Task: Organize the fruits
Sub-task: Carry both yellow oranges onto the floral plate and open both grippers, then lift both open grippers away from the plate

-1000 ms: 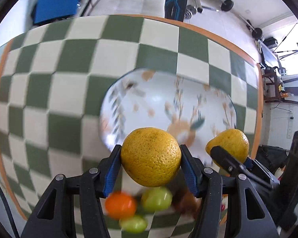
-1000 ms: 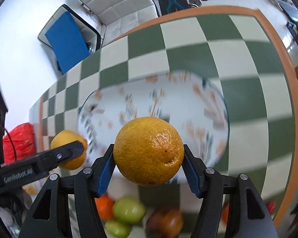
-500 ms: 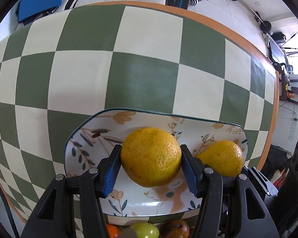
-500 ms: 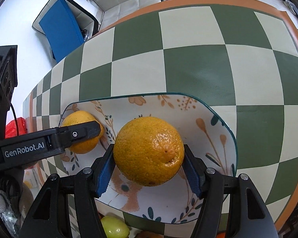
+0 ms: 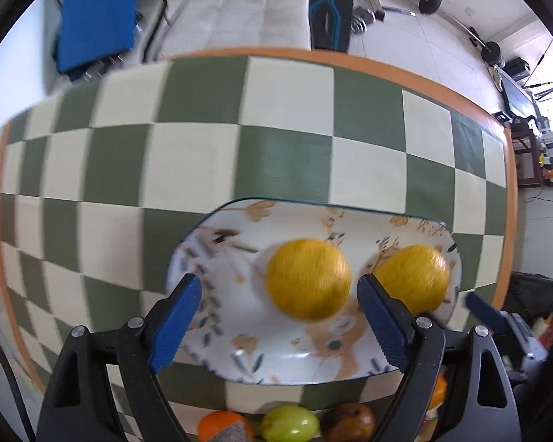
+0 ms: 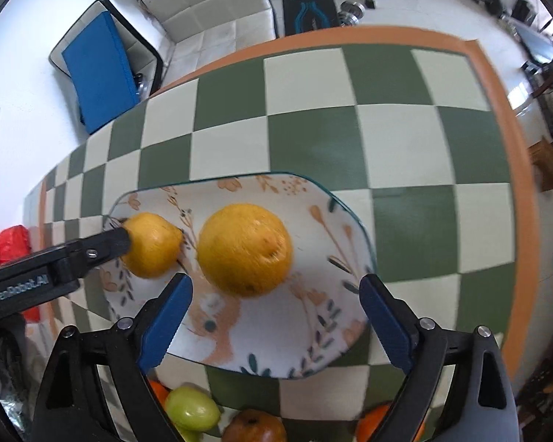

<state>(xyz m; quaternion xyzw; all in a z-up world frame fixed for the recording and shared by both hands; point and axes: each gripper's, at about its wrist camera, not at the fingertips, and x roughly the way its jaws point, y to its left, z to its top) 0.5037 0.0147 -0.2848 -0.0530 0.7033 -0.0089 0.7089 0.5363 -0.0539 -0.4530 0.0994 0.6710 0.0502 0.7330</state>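
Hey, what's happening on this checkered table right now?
A person with a handheld gripper in each hand is sorting fruit. Two yellow-orange citrus fruits sit on the floral plate: the left orange and the right orange. The left gripper and the right gripper are both open, each just short of its fruit and gripping nothing. More fruit, including a green one, waits at the near table edge.

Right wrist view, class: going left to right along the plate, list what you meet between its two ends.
Black finger of the left gripper → smaller orange → larger orange → bare floral end of the plate.
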